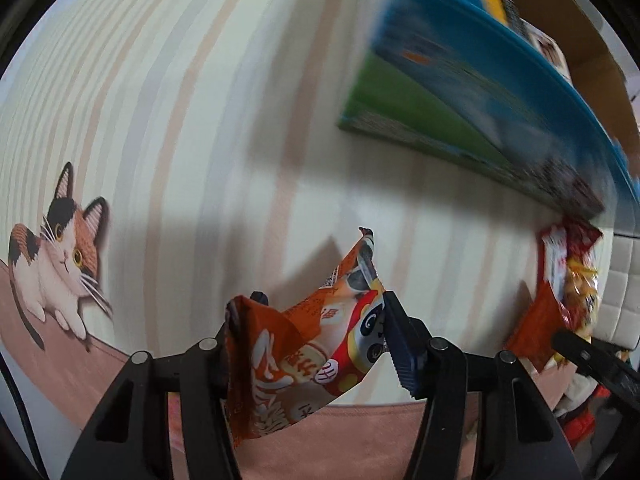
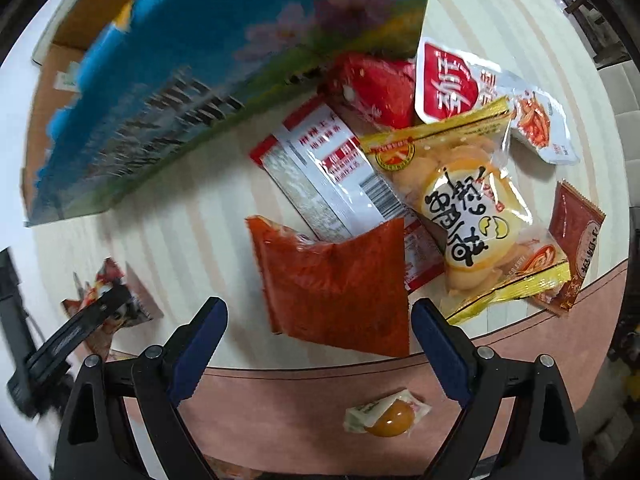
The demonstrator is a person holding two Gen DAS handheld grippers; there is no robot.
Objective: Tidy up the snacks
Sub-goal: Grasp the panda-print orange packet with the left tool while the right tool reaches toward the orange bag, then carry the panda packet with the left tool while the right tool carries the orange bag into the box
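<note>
My left gripper (image 1: 316, 336) is shut on an orange panda snack packet (image 1: 320, 332) and holds it above the striped tablecloth (image 1: 192, 120). It also shows in the right wrist view (image 2: 108, 300). My right gripper (image 2: 320, 320) is open, its jaws on either side of a plain orange-red packet (image 2: 336, 284) at the near edge of a snack pile. The pile holds a yellow egg-biscuit bag (image 2: 468, 216), a white and red packet (image 2: 328, 172), a red and white bag (image 2: 480, 100) and a red wrapper (image 2: 376, 88).
A blue and green box (image 2: 192, 92) stands at the far left of the pile; it also shows in the left wrist view (image 1: 480, 92). A brown sachet (image 2: 572, 248) lies at right. A small yolk-coloured sweet (image 2: 388, 416) lies on the pink border. A cat print (image 1: 60, 252) marks the cloth.
</note>
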